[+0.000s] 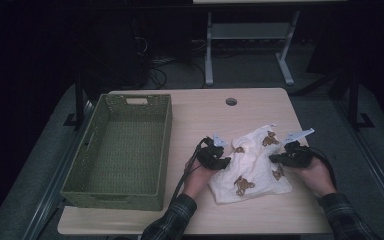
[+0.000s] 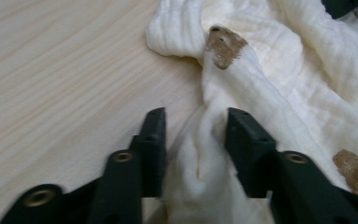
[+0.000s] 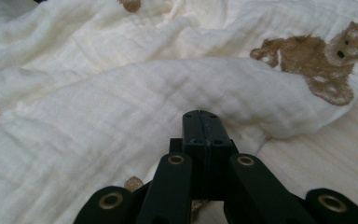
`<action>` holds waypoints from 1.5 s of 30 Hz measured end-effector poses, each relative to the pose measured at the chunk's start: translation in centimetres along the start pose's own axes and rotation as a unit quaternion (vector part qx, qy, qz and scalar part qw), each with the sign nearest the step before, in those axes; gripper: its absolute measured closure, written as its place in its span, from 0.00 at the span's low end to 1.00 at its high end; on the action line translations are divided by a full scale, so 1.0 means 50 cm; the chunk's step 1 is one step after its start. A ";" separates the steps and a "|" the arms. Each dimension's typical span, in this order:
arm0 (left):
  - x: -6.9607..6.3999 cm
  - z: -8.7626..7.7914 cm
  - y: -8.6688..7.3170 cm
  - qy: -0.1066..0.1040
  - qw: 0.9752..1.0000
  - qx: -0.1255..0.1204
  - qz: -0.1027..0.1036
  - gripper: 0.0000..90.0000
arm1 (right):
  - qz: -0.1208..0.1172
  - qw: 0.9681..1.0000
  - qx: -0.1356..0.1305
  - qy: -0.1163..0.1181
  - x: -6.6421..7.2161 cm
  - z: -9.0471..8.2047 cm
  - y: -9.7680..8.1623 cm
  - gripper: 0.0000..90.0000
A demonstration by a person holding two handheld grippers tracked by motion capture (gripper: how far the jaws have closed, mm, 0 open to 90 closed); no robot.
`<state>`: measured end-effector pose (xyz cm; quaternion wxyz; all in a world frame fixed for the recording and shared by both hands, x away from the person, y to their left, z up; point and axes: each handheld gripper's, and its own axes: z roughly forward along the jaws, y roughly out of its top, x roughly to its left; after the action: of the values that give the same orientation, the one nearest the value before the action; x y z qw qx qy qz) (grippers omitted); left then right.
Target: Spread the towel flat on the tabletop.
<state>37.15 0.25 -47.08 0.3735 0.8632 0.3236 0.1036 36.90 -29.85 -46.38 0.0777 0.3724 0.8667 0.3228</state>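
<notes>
Cream bear-print cloth between parted left hand-held gripper and closed right hand-held gripper.

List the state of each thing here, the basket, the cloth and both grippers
Basket: upright on the table's left side, empty.
Cloth: crumpled, lying on the table between the grippers.
Left gripper: open, jaws either side of a cloth fold.
Right gripper: jaws together at the cloth's edge; grip on fabric unclear.
</notes>
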 end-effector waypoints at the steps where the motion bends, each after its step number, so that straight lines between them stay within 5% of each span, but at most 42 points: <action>1: -0.001 -0.001 0.000 -0.003 1.000 0.000 -0.003 0.80 | 0.002 1.000 0.001 0.000 0.000 0.000 0.000 0.99; 4: 0.002 -0.006 0.002 0.000 1.000 -0.005 -0.010 0.94 | 0.001 1.000 0.003 0.001 -0.002 -0.001 0.001 0.99; 10: -0.011 -0.043 0.021 0.000 0.999 -0.049 -0.015 0.95 | 0.001 1.000 0.003 0.001 -0.001 0.000 0.000 0.99; 17: -0.096 -0.053 0.051 -0.027 0.996 -0.069 0.042 0.94 | 0.002 1.000 0.003 0.002 -0.002 0.000 0.001 0.99; 24: -0.176 -0.012 0.041 -0.066 0.994 -0.042 0.081 0.94 | 0.004 1.000 0.005 0.004 -0.003 -0.001 0.001 0.99; 28: -0.198 0.016 0.021 -0.079 0.993 -0.017 0.089 0.93 | 0.004 1.000 0.006 0.005 -0.004 -0.001 0.001 0.99; 32: -0.202 0.019 0.013 -0.095 0.992 -0.010 0.085 0.86 | 0.005 1.000 0.007 0.006 -0.005 -0.002 0.001 0.99; 33: -0.203 0.014 0.014 -0.094 0.992 -0.014 0.081 0.78 | 0.004 1.000 0.008 0.006 -0.005 -0.002 0.001 0.99; 37: -0.187 -0.015 0.028 -0.082 0.993 -0.035 0.077 0.73 | 0.005 1.000 0.008 0.005 -0.005 -0.002 0.001 0.99; 43: -0.117 -0.035 0.054 -0.052 0.996 -0.050 0.053 0.69 | 0.005 1.000 0.008 0.005 -0.005 -0.002 0.001 0.99; 45: -0.096 -0.028 0.060 -0.062 0.996 -0.049 0.035 0.67 | 0.004 1.000 0.006 0.006 -0.005 -0.001 0.001 0.99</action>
<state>34.32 -3.54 -43.69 0.4303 0.8595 0.2643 0.0789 37.06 -30.02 -46.34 0.0694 0.3743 0.8676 0.3199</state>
